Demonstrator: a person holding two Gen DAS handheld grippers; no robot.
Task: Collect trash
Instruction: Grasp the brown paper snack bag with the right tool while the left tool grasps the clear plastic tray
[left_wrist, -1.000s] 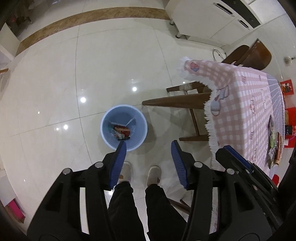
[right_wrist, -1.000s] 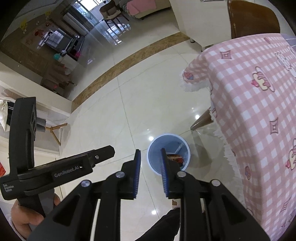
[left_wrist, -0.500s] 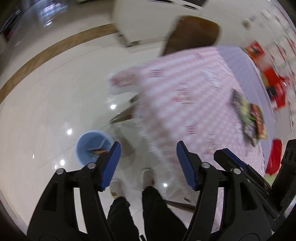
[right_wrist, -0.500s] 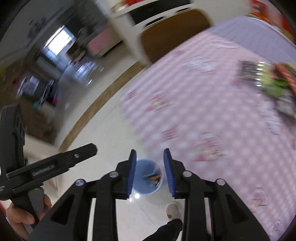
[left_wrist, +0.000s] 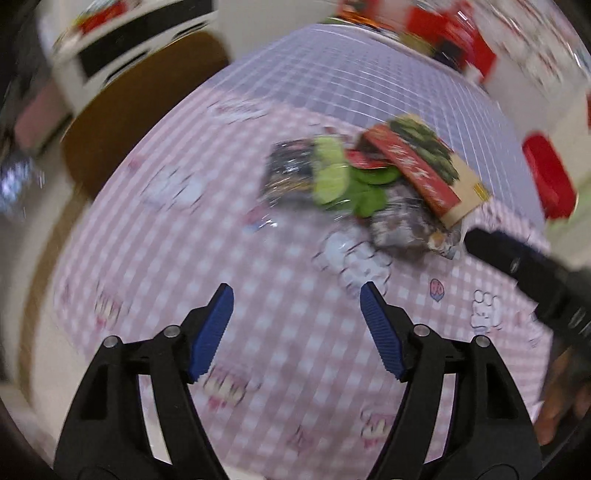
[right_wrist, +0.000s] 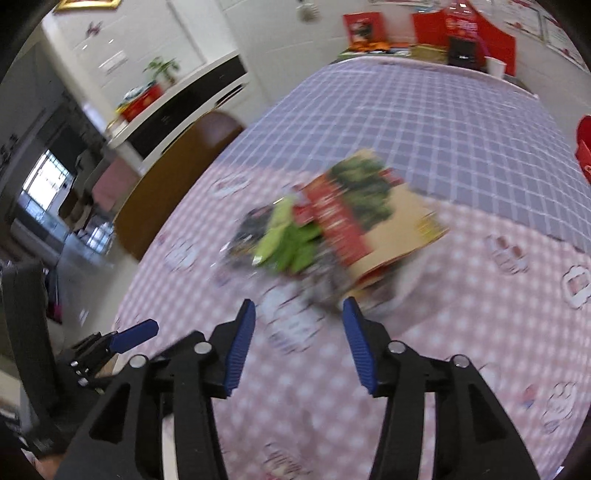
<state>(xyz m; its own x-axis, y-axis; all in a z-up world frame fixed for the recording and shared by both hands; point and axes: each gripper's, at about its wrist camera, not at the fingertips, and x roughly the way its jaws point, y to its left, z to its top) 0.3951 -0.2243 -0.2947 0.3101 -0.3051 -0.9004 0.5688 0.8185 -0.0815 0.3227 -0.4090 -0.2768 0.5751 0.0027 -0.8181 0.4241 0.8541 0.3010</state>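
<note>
A pile of trash lies on the pink checked tablecloth (left_wrist: 236, 236): a tan and red snack box (left_wrist: 424, 166), green wrappers (left_wrist: 343, 177) and dark crinkled bags (left_wrist: 288, 170). The pile also shows in the right wrist view, with the box (right_wrist: 369, 218) on top and green wrappers (right_wrist: 288, 240) beside it. My left gripper (left_wrist: 297, 314) is open and empty above the cloth, short of the pile. My right gripper (right_wrist: 297, 325) is open and empty, its fingertips close to the pile's near edge. Both views are motion-blurred.
A brown wooden chair (right_wrist: 173, 177) stands at the table's left side. The far half of the table has a lilac checked cloth (right_wrist: 424, 110). Red boxes (right_wrist: 465, 26) and a white cabinet (right_wrist: 184, 99) stand behind. A red object (left_wrist: 546, 177) sits off the right edge.
Both grippers have swung up from the blue bin on the floor to face the tabletop and the trash pile. The right gripper has opened wider.
</note>
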